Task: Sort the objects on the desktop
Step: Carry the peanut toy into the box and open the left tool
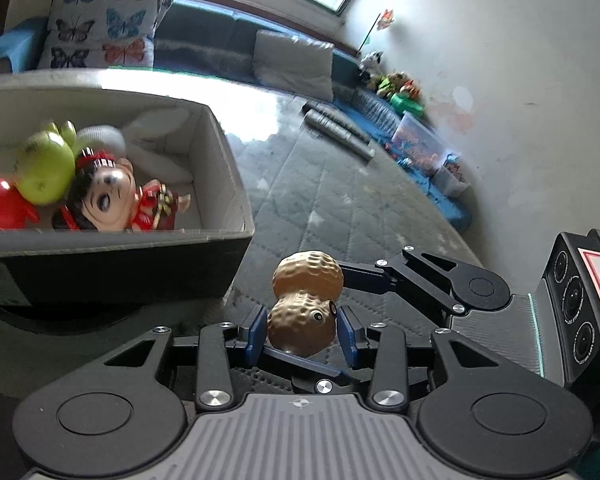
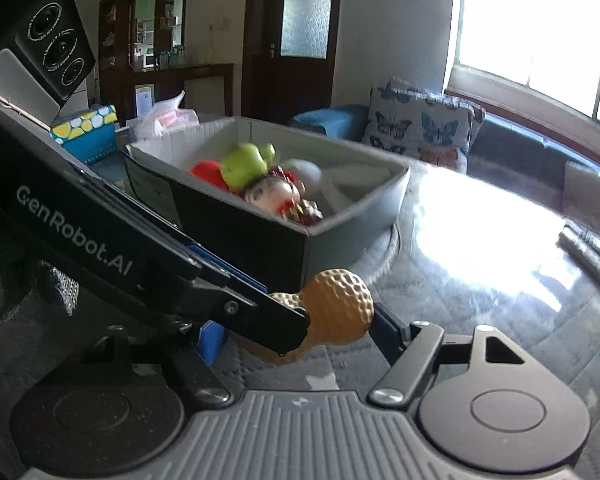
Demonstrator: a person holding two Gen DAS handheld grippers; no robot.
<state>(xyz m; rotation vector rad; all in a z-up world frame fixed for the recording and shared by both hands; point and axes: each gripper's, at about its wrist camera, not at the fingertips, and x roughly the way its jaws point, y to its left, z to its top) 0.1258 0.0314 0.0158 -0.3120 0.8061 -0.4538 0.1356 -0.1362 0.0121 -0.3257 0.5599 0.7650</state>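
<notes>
1. The left gripper (image 1: pixel 302 334) has its blue pads on either side of the lower lobe of the tan, dimpled, peanut-shaped plastic toy (image 1: pixel 305 303). They look closed against it, so I take it as grasped just above the glossy grey tabletop (image 1: pixel 340 208).
2. Up and to the left of that gripper stands the grey fabric storage box (image 1: pixel 220 240). It already holds a red rounded toy (image 1: pixel 0 204), a green apple-like toy (image 1: pixel 46 170) and a small doll in a red costume (image 1: pixel 116 196).
3. The right gripper (image 2: pixel 300 334) comes in from the right and straddles the same peanut (image 2: pixel 336 306) at its other lobe. One blue finger (image 1: pixel 364 278) touches that lobe. The far finger is hidden, so I cannot tell whether it is clamped or slack.
4. Handling, as a judgement: the peanut looks hollow, light and stiff. Its pitted shell should give the pads some bite, yet the rounded lobes could squirt out under a hard squeeze. The narrow waist or the widest part of a lobe seems the safest hold.
5. Looks: two bulging lobes with a golf-ball texture, matte tan, and a small cartoon eye on the lower lobe.
</notes>
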